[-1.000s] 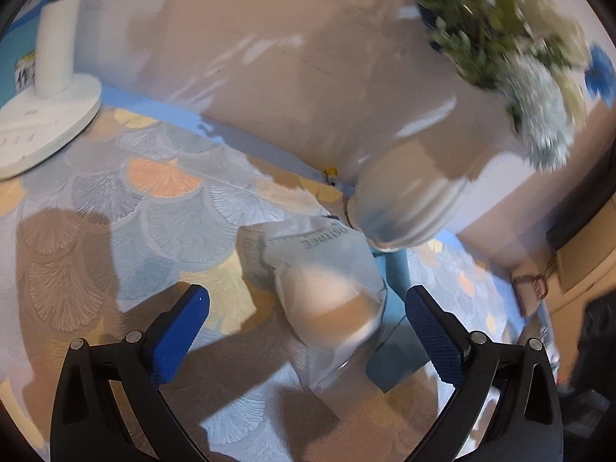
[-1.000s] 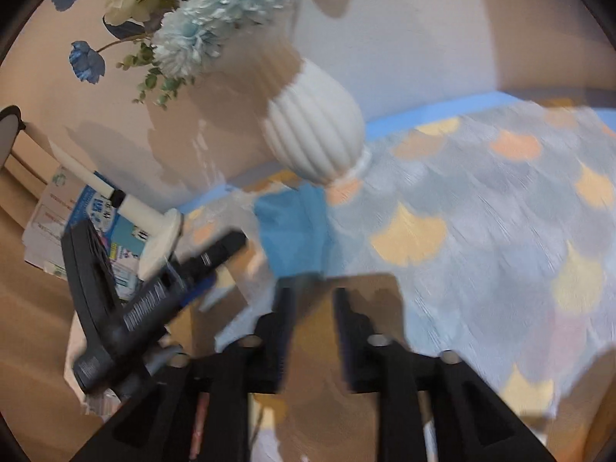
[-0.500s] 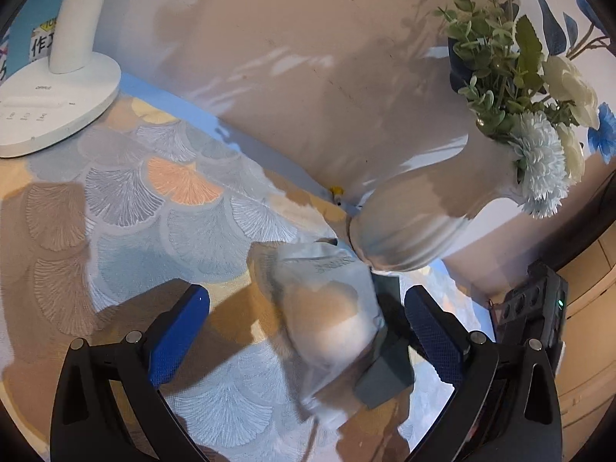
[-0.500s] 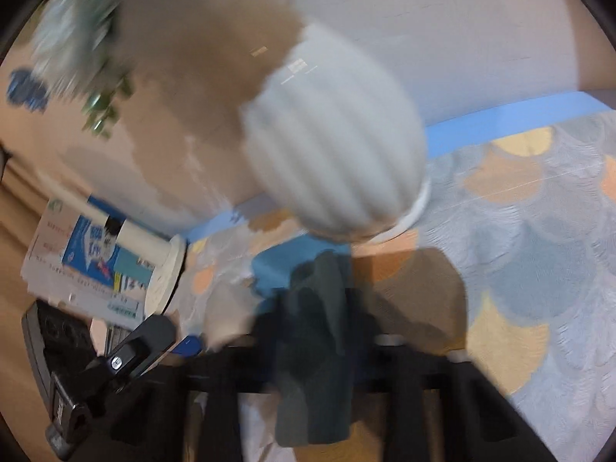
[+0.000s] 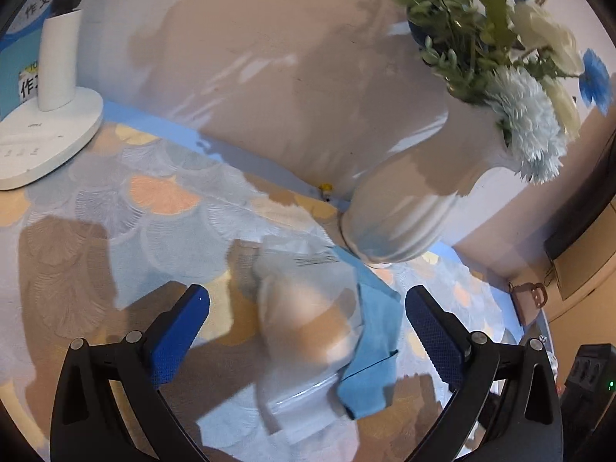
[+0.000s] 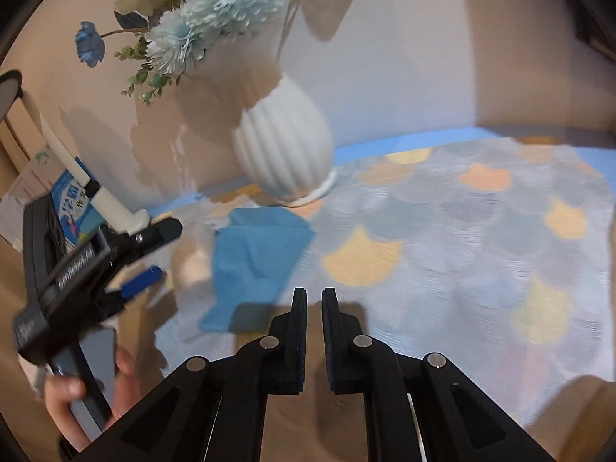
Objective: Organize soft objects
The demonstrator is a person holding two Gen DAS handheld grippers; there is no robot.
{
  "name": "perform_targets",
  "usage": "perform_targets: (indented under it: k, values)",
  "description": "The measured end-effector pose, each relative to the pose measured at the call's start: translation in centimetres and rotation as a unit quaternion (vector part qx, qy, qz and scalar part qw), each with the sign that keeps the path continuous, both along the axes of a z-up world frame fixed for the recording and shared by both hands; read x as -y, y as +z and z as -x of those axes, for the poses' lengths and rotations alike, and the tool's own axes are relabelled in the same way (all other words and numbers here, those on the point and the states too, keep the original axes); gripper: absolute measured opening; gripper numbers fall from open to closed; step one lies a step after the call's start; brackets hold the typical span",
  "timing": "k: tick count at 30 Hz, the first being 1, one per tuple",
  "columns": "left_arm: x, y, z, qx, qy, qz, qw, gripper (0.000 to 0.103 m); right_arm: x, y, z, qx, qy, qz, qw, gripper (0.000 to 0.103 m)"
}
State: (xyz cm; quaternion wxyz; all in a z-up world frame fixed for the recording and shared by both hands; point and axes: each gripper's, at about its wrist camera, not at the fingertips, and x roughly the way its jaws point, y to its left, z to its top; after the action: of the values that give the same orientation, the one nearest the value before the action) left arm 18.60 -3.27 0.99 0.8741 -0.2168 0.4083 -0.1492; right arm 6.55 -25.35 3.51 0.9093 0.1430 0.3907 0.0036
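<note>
A soft beige item in a clear plastic bag (image 5: 308, 315) lies on the patterned tablecloth (image 5: 115, 208), partly over a blue cloth (image 5: 373, 350). My left gripper (image 5: 306, 331) is open, its blue pads (image 5: 181, 331) on either side of the bag, a little above it. In the right wrist view the blue cloth (image 6: 258, 254) lies flat in front of the white vase, with the bag (image 6: 192, 258) to its left. My right gripper (image 6: 313, 304) is shut and empty, just right of the cloth's near edge. The left gripper (image 6: 142, 281) shows there at the left, held by a hand.
A white ribbed vase (image 5: 404, 211) with blue and white flowers (image 5: 531, 131) stands against the wall behind the cloth; it also shows in the right wrist view (image 6: 283, 154). A white lamp base (image 5: 38, 142) stands at the far left. A black power strip (image 5: 593, 377) lies off the table's right end.
My right gripper has pulled back and up from the blue cloth, which now lies flat and uncovered beside the bag. My left gripper stays open over the bag.
</note>
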Motion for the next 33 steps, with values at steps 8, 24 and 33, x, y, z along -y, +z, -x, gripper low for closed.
perform_targets:
  k: [8, 24, 33]
  values:
    - [-0.8, -1.4, -0.8, -0.03, -0.002, 0.059, 0.9978, 0.101, -1.3, -2.2, -4.1, -0.062, 0.071, -0.098, 0.991, 0.065]
    - [2.0, -0.9, 0.1, -0.008, -0.011, -0.051, 0.9986, 0.101, -2.9, -2.6, -2.6, -0.042, 0.016, 0.046, 0.998, 0.005]
    - [4.5, -1.3, 0.5, -0.004, -0.013, -0.148, 0.9889, 0.05, 0.6, -2.7, -1.2, -0.033, -0.008, 0.018, 0.999, 0.013]
